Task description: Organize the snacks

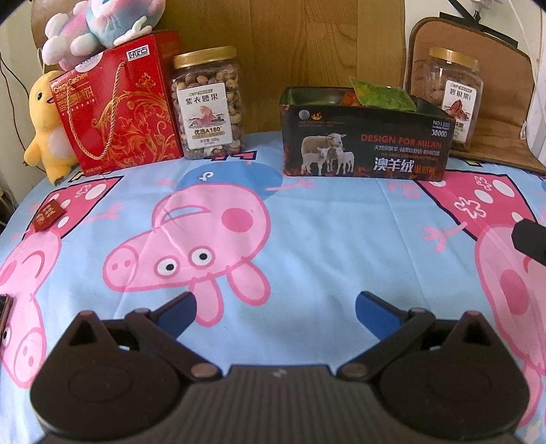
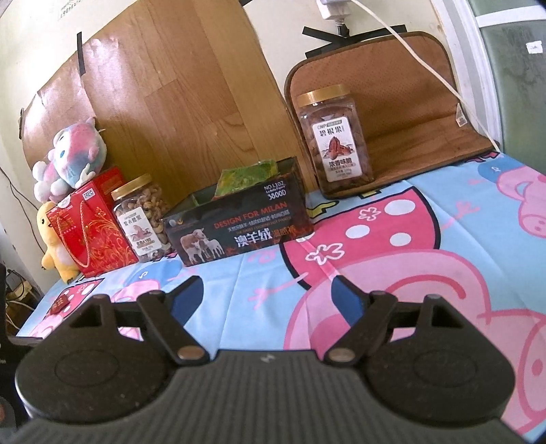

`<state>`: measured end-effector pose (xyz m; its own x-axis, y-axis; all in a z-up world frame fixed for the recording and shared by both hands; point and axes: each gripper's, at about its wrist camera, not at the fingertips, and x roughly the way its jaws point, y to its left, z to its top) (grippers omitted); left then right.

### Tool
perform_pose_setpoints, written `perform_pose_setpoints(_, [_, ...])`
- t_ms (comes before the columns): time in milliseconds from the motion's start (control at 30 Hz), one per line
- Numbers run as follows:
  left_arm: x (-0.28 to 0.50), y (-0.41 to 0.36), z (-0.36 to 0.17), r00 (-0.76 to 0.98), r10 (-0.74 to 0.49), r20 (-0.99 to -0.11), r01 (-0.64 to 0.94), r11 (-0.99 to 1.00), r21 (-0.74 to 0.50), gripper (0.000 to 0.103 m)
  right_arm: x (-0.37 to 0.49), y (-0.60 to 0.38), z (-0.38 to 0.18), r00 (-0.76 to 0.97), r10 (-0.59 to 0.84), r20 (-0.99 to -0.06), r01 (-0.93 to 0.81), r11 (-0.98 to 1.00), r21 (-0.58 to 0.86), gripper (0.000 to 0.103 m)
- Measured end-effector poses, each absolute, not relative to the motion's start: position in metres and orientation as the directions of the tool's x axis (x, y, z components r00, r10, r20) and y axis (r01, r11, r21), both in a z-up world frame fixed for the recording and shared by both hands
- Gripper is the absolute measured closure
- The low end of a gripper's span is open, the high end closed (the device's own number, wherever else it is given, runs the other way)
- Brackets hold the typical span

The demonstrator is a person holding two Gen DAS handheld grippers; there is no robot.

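We are holding both grippers low over the worktop [image 1: 307, 218], which is wearing a blue cartoon-pig cloth. The left gripper [image 1: 274, 304] is hovering with its jaws spread wide and nothing between them; the right gripper [image 2: 268, 290] is doing the same, jaws apart and empty.

Ahead of us, the dark sheep-printed tin [image 1: 367, 143] is standing open near the back of the worktop, with a green snack packet [image 1: 384, 95] poking out of its top. To its left, a cashew jar [image 1: 208, 106] with a gold lid is standing upright, just beside a red gift bag [image 1: 119, 106]. A pecan jar [image 2: 336, 136] is standing upright behind and to the right of the tin, on a brown mat [image 2: 409, 112]. A small red packet [image 1: 49, 215] is lying alone near the worktop's left edge, well apart from the tin. A yellow plush duck [image 1: 46, 123] and a pastel plush toy [image 1: 92, 27] are sitting by the gift bag.
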<state>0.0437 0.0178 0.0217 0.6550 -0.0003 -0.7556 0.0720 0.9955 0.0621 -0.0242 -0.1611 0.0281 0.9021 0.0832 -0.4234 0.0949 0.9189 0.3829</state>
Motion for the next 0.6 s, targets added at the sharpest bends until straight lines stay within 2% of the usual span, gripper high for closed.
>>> perform_pose_setpoints(600, [0.0462,0.0132,0.0175,0.643,0.013,-0.766,0.083,0.993,0.086,0.0,-0.0237,-0.1639,0.023,0.897,0.084,-0.434,0.105,0.914,0.393,0.019])
